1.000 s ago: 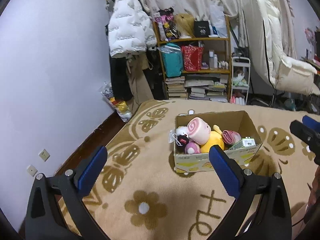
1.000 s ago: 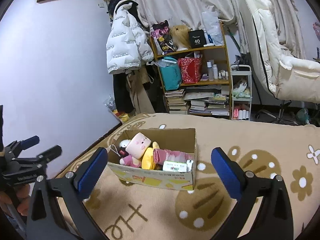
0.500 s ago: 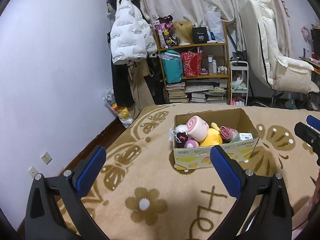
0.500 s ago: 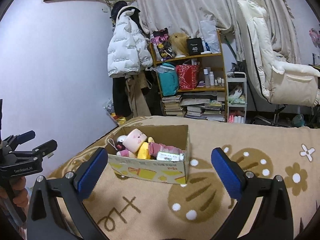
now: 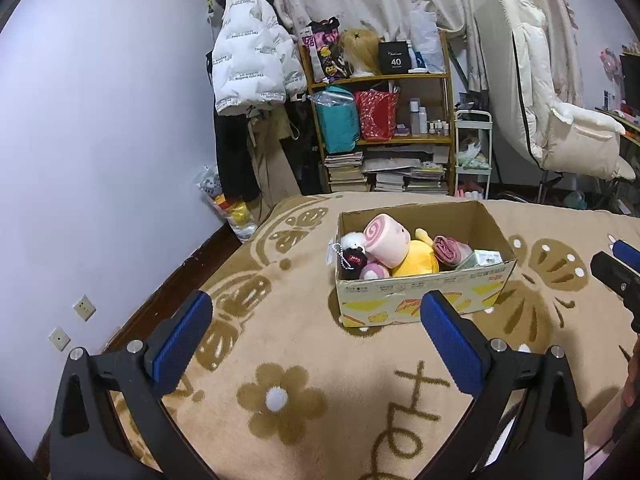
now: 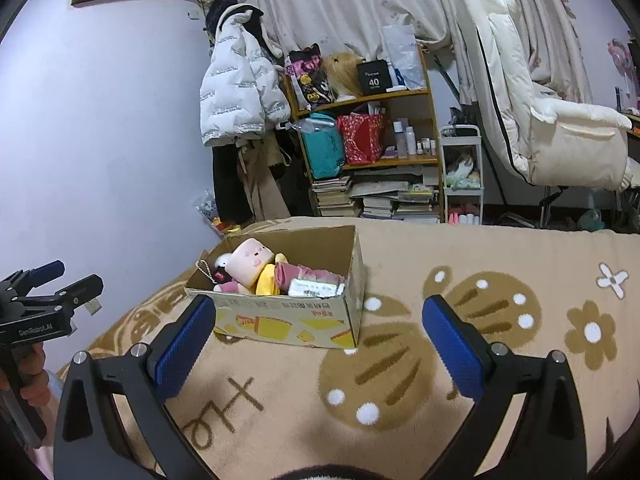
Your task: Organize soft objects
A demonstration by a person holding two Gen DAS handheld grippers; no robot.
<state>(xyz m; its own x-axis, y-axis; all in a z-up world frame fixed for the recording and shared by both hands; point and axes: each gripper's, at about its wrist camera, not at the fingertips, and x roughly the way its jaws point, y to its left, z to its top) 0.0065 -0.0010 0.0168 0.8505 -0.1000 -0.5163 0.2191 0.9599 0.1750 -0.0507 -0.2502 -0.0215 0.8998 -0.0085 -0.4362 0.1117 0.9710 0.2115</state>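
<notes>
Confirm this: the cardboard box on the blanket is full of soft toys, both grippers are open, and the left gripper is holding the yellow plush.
Not quite. The left gripper holds nothing: the left wrist view shows it open above the blanket, short of the cardboard box. The yellow plush lies inside the box. The right gripper is open too.

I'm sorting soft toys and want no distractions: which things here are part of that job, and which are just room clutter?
Job:
cardboard box
pink roll plush
yellow plush
left gripper, open
right gripper, open

Clutter:
white puffer jacket
bookshelf
white chair
</notes>
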